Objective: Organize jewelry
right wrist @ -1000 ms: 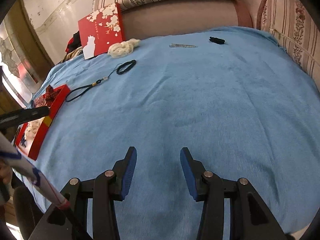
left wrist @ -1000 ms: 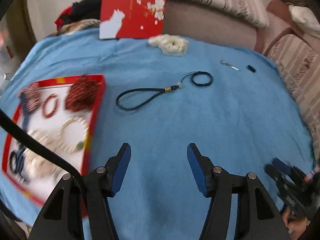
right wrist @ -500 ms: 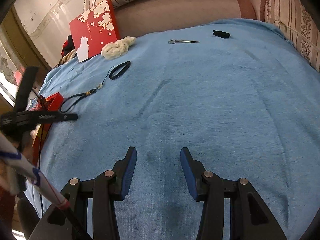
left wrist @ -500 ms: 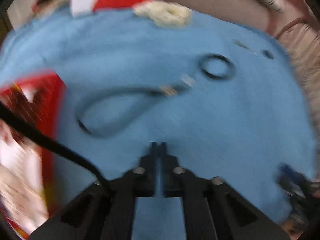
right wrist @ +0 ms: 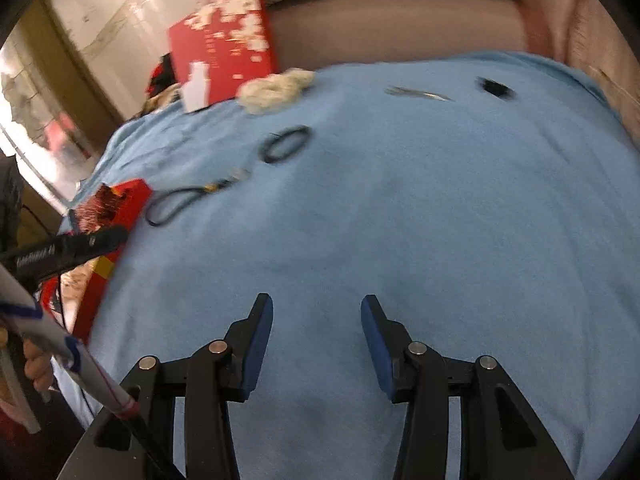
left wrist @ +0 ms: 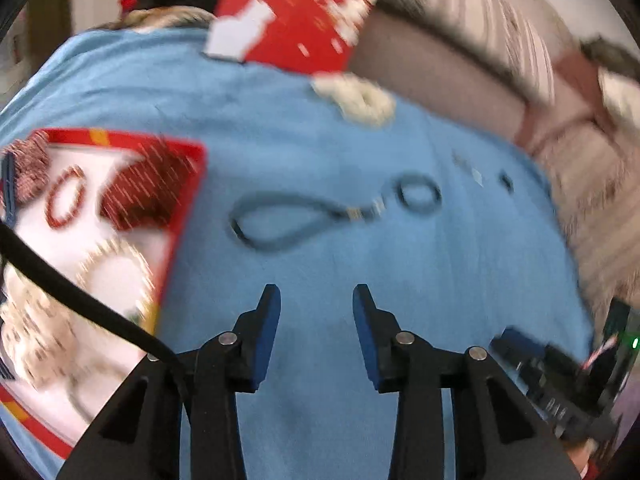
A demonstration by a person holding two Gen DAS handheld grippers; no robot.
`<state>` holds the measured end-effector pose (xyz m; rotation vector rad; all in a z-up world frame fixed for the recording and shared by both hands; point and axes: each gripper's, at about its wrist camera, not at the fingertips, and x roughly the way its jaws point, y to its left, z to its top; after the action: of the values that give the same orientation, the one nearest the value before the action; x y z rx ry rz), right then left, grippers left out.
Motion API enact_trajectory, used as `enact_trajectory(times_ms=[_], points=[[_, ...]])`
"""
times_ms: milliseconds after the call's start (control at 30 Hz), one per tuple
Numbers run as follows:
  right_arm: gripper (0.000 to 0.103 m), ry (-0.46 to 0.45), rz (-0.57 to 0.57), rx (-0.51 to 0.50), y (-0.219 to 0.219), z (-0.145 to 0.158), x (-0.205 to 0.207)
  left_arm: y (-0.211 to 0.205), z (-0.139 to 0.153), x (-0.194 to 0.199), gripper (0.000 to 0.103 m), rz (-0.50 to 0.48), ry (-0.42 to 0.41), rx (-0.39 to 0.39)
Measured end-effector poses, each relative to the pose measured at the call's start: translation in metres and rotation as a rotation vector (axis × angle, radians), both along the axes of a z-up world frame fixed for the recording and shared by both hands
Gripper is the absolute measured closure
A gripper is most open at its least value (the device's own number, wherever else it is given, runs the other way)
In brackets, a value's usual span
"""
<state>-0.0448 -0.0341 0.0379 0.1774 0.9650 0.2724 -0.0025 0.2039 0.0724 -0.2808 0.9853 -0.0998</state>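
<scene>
— Grippers?
— My left gripper (left wrist: pixel 316 300) and right gripper (right wrist: pixel 316 312) both hang spread, empty.
— Jewelry?
— Black cord necklace (left wrist: pixel 280 220) lies on the blue cloth (left wrist: pixel 400 280), beside the red box (left wrist: pixel 188 200)

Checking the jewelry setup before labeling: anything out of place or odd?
Yes. A black cord bracelet, white scrunchie, silver clip and small black item lie loose on the blue cloth, outside the red tray. Both hand-held grippers are open, empty.
</scene>
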Motion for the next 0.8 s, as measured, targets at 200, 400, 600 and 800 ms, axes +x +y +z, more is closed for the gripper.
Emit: enact_trajectory(times_ms=[200,400,600,800], points=[[0.049,-0.043,0.109,-0.03,0.069,0.018,0.066,0.028,0.014,0.012,0.059,0.079,-0.106,0.058],[0.049,-0.036,0.357,-0.138,0.152,0.009,0.119,0.057,0.025,0.008,0.059,0.139,-0.136,0.077],[0.098,0.03,0.348,-0.296,0.172,-0.022,0.126,0.089,0.034,0.003,0.059,0.219,-0.158,0.015],[0.101,0.244,0.247,-0.045,0.129,-0.03,0.093,0.078,0.036,-0.001,0.059,0.183,-0.159,-0.003]])
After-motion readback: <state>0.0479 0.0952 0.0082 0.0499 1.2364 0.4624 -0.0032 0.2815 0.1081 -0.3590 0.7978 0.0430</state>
